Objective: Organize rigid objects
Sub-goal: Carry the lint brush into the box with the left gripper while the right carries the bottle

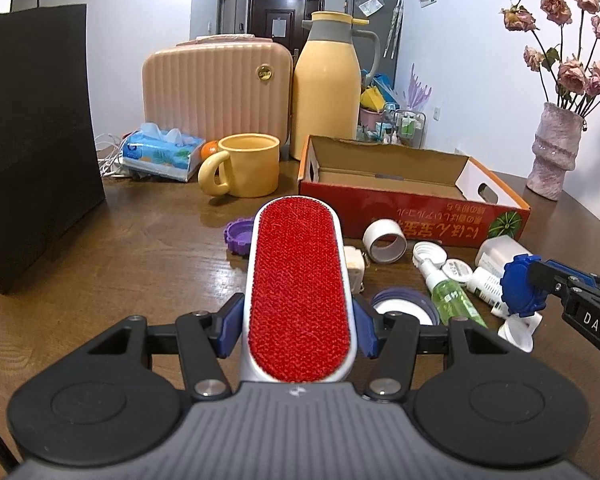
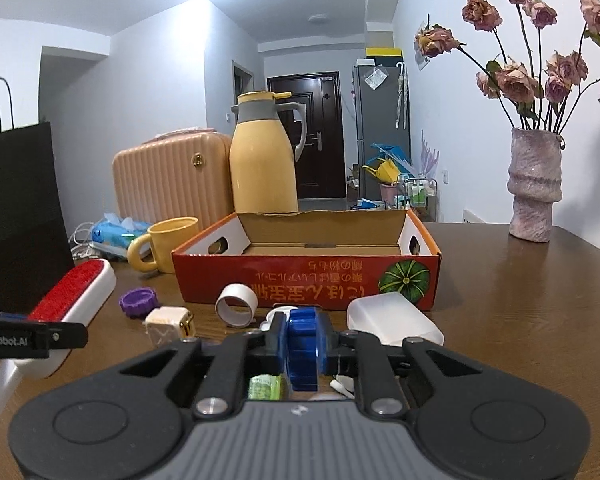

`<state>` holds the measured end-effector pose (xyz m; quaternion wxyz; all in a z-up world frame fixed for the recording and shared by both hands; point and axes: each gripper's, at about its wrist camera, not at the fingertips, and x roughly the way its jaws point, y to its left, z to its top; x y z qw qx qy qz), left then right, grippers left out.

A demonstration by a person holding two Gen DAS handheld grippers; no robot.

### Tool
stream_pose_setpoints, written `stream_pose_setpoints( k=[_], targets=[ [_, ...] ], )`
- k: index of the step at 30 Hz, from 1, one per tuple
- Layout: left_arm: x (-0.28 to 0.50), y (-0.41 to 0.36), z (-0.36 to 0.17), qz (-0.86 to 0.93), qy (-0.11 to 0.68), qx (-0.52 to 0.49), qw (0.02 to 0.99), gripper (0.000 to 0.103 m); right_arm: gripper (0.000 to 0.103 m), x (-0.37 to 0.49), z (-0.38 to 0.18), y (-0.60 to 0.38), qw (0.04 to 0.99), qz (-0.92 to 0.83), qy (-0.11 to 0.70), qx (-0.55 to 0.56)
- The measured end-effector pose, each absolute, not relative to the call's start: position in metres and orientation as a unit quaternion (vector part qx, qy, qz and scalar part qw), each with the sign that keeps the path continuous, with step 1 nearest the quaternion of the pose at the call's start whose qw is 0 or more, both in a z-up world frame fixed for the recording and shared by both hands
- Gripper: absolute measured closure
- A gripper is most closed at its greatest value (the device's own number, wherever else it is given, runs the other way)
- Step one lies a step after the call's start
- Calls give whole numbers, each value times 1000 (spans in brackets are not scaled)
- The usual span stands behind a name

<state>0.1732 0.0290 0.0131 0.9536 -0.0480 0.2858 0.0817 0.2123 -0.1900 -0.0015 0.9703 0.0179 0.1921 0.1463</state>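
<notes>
Left claw [image 1: 296, 328] grips red-faced white lint brush [image 1: 298, 288]; right claw [image 2: 303, 350] grips blue ridged plastic cap [image 2: 302, 354]. Next, likely: carry both into open red cardboard box [image 2: 300, 276].

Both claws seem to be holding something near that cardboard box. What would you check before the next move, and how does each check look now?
1. Left gripper clamped on the lint brush: ok, pads press both its sides.
2. Right gripper shut on the blue lid: ok.
3. Cardboard box has room: ok, the visible floor is bare.
4. Box upright and open on top: ok.
5. Way from the blue lid to the box: ok; only the white tape ring and other low items lie between.
6. Whether the long brush fits flat inside the box: cannot tell.
</notes>
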Motion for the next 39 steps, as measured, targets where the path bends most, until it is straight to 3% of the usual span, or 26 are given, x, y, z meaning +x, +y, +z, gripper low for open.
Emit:
stream_pose_setpoints(
  k=[39],
  targets=[
    [293, -13, 67, 55, 243, -60, 966, 46, 89, 322, 41, -201, 979, 137, 137, 63]
  ],
)
